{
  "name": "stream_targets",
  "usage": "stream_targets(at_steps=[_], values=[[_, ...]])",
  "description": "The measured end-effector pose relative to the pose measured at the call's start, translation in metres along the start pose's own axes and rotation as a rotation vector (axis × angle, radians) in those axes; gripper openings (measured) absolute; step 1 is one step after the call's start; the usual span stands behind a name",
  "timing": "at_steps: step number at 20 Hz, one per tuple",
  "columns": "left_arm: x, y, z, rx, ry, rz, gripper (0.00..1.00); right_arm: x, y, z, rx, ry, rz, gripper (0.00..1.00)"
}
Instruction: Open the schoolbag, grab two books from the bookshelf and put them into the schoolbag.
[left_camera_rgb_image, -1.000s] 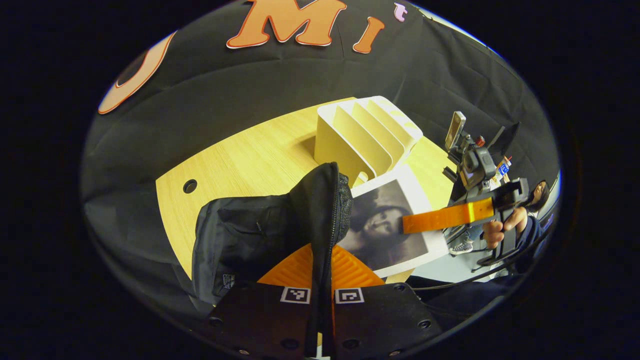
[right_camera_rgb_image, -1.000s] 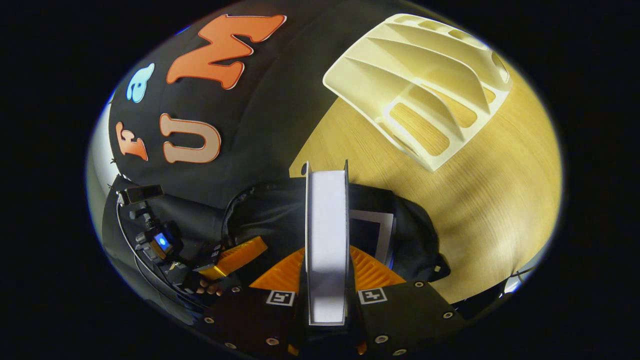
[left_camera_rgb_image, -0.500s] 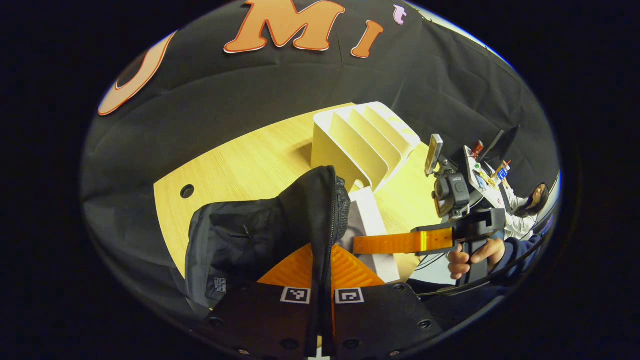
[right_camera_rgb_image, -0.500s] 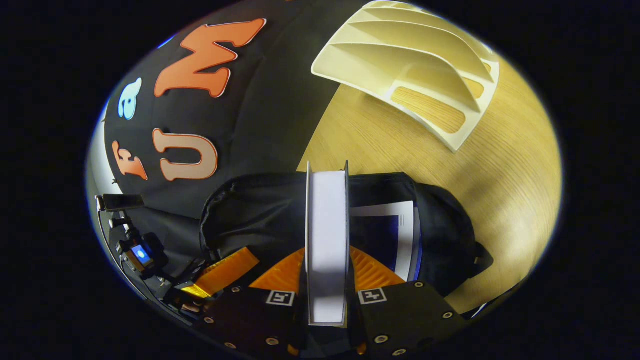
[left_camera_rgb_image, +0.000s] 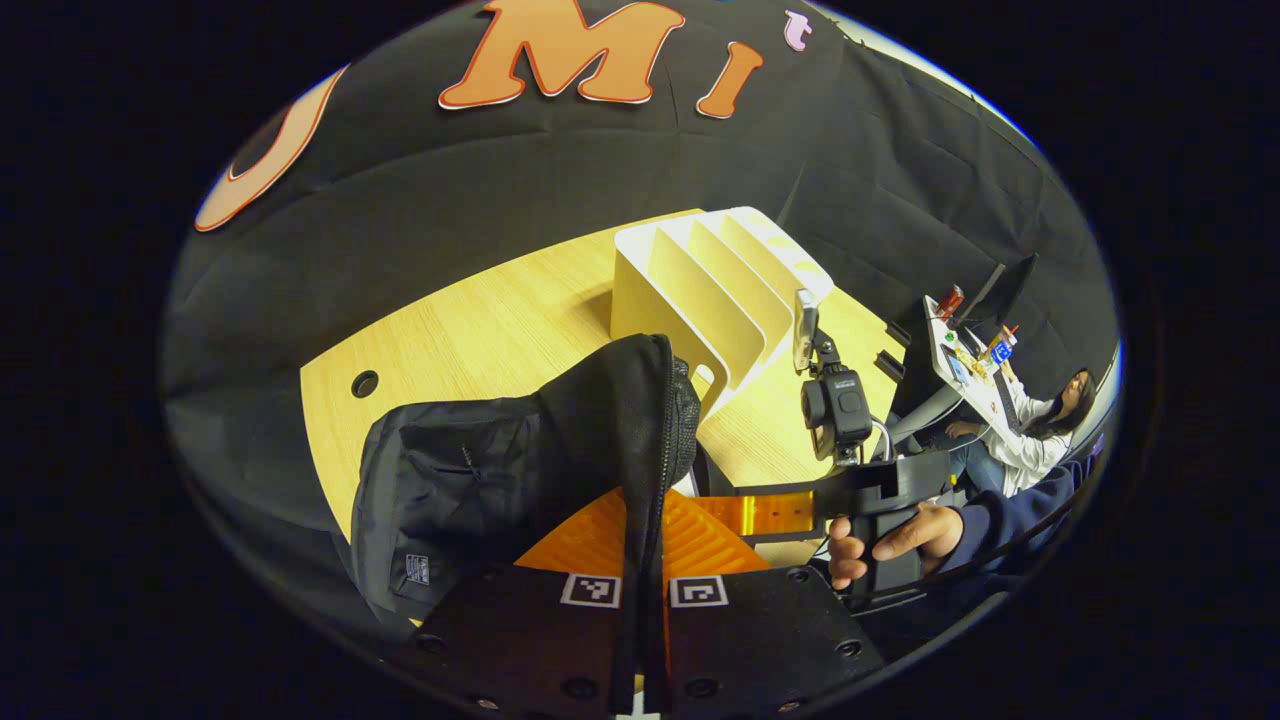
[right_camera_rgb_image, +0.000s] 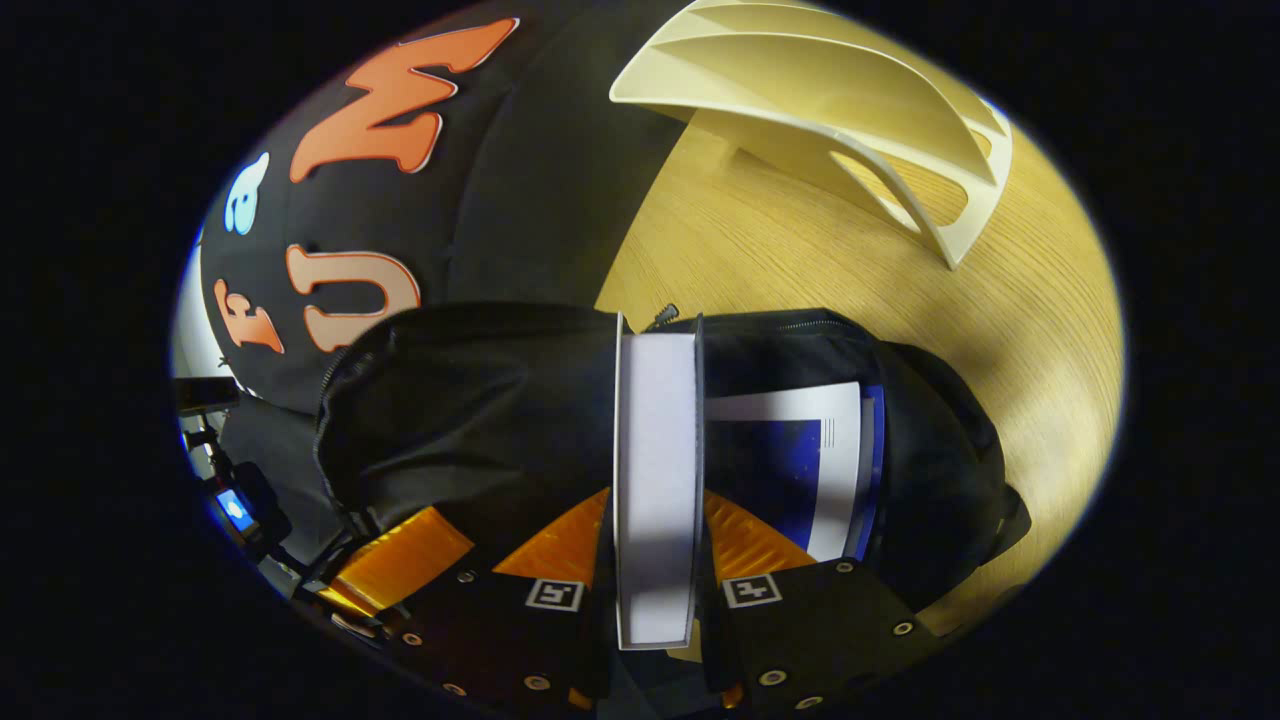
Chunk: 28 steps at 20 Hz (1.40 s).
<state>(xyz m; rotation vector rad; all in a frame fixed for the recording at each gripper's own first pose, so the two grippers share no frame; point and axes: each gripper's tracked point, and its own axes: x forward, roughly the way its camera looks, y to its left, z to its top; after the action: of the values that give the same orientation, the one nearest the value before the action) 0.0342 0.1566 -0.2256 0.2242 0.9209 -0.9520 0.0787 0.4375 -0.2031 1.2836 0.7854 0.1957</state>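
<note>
My left gripper (left_camera_rgb_image: 645, 510) is shut on the raised edge of the black schoolbag (left_camera_rgb_image: 470, 480), holding its zipped mouth up. My right gripper (right_camera_rgb_image: 655, 500) is shut on a white book (right_camera_rgb_image: 655, 440), which stands edge-on over the open schoolbag (right_camera_rgb_image: 480, 400). A blue-and-white book (right_camera_rgb_image: 800, 450) lies inside the bag. The cream bookshelf (left_camera_rgb_image: 710, 290) stands behind the bag on the wooden table (left_camera_rgb_image: 480, 320); in the right gripper view the bookshelf (right_camera_rgb_image: 830, 90) is at the top. From the left gripper view, the right gripper (left_camera_rgb_image: 760, 512) reaches in behind the bag's edge, held by a hand (left_camera_rgb_image: 885, 545).
A round cable hole (left_camera_rgb_image: 365, 383) is in the table left of the bag. Far right, a person sits at a desk (left_camera_rgb_image: 965, 355) with a monitor. Bare table (right_camera_rgb_image: 1000, 330) lies between bag and bookshelf. The left gripper's finger (right_camera_rgb_image: 395, 560) shows at the bag's near-left rim.
The right gripper has come down and closer with the white book, from beside the bag to over its mouth. The left gripper has kept the bag's edge held up.
</note>
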Motion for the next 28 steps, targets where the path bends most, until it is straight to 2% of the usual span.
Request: stream_targets(at_steps=[1,2,3,4,5,6,8,11,15,20,23,24,27,28], values=[[0.003,0.0,-0.001,-0.005,0.001,0.001,0.04,-0.002,-0.006,-0.009,-0.021,0.051,-0.045,0.41],[0.004,0.002,-0.004,-0.01,0.003,0.005,0.04,-0.003,-0.012,-0.011,-0.069,0.076,-0.095,0.52],[0.006,0.003,-0.005,-0.022,0.002,0.011,0.04,-0.006,-0.018,-0.012,-0.134,0.093,-0.141,0.56],[0.006,0.003,-0.006,-0.028,0.001,0.022,0.04,-0.009,-0.02,-0.011,-0.193,0.097,-0.17,0.67],[0.007,0.003,-0.007,-0.032,0.0,0.038,0.05,-0.012,-0.023,-0.01,-0.24,0.105,-0.196,0.71],[0.008,0.003,-0.008,-0.035,0.001,0.05,0.04,-0.019,-0.022,-0.009,-0.28,0.117,-0.213,0.83],[0.01,0.003,-0.011,-0.054,0.003,0.088,0.05,-0.032,-0.022,0.0,-0.344,0.117,-0.231,0.96],[0.015,-0.001,-0.014,-0.083,0.011,0.131,0.06,-0.055,-0.021,0.016,-0.409,0.097,-0.23,0.99],[0.022,-0.015,-0.015,-0.111,0.017,0.175,0.13,-0.095,-0.023,0.054,-0.479,0.029,-0.236,0.98],[0.032,-0.044,-0.006,-0.149,0.005,0.197,0.27,-0.147,-0.025,0.112,-0.588,-0.079,-0.255,0.98],[0.039,-0.068,0.005,-0.169,-0.014,0.21,0.49,-0.178,-0.022,0.146,-0.64,-0.143,-0.258,0.98],[0.04,-0.077,0.013,-0.168,-0.033,0.22,0.54,-0.188,-0.019,0.157,-0.664,-0.164,-0.25,0.98],[0.037,-0.099,0.047,-0.183,-0.142,0.268,0.86,-0.213,-0.013,0.188,-0.762,-0.232,-0.268,0.98],[0.035,-0.107,0.058,-0.189,-0.19,0.284,0.87,-0.22,-0.009,0.196,-0.795,-0.253,-0.267,0.98]])
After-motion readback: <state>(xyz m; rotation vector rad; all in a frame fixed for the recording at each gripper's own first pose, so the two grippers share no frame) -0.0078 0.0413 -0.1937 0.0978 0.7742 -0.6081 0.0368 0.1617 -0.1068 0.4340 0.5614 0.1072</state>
